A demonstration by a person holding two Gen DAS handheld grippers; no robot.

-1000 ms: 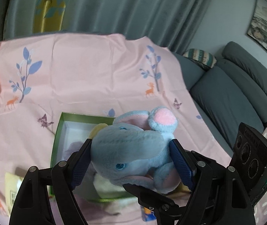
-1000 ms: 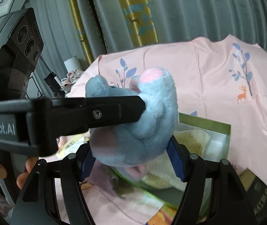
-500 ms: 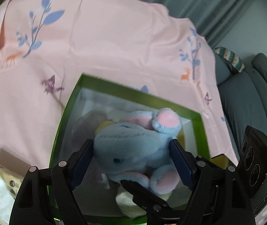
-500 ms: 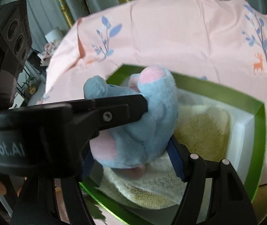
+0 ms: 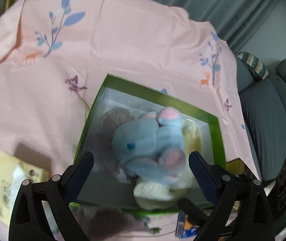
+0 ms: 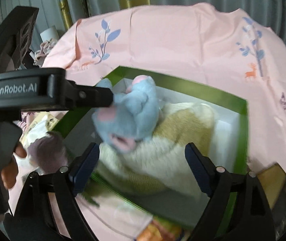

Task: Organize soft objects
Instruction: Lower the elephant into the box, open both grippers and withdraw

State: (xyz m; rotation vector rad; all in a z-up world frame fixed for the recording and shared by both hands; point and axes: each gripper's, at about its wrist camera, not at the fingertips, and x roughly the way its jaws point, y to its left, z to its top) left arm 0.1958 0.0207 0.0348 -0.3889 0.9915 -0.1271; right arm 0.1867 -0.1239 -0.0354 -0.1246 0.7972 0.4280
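A blue plush elephant [image 5: 151,146] with pink ears lies inside the green-rimmed box [image 5: 159,94], resting on a cream and tan fleece item [image 6: 173,140]. My left gripper [image 5: 141,168] hangs over the box's near side. Its jaws are opening, and the plush sits between the blue pads [image 5: 82,166] without touching them. My right gripper [image 6: 140,160] also has its jaws opening, both pads clear of the plush [image 6: 126,116] and above the fleece. In the right wrist view one left finger [image 6: 94,98] reaches in beside the plush's ear. A mauve frilly piece [image 5: 112,124] lies in the box behind the plush.
The box [image 6: 183,86] stands on a pink printed tablecloth [image 5: 122,40]. A yellow packet [image 5: 12,180] lies to its left, a small colourful carton [image 5: 185,227] in front, a brown lid [image 6: 273,182] to the right. A mauve soft item [image 6: 48,150] sits by the person's fingers [image 6: 12,160]. A grey sofa [image 5: 273,120] is at the right.
Both grippers sank toward the box with the plush squeezed between them. Their jaws have spread and let go of it, and the plush now lies on the fleece in the box.
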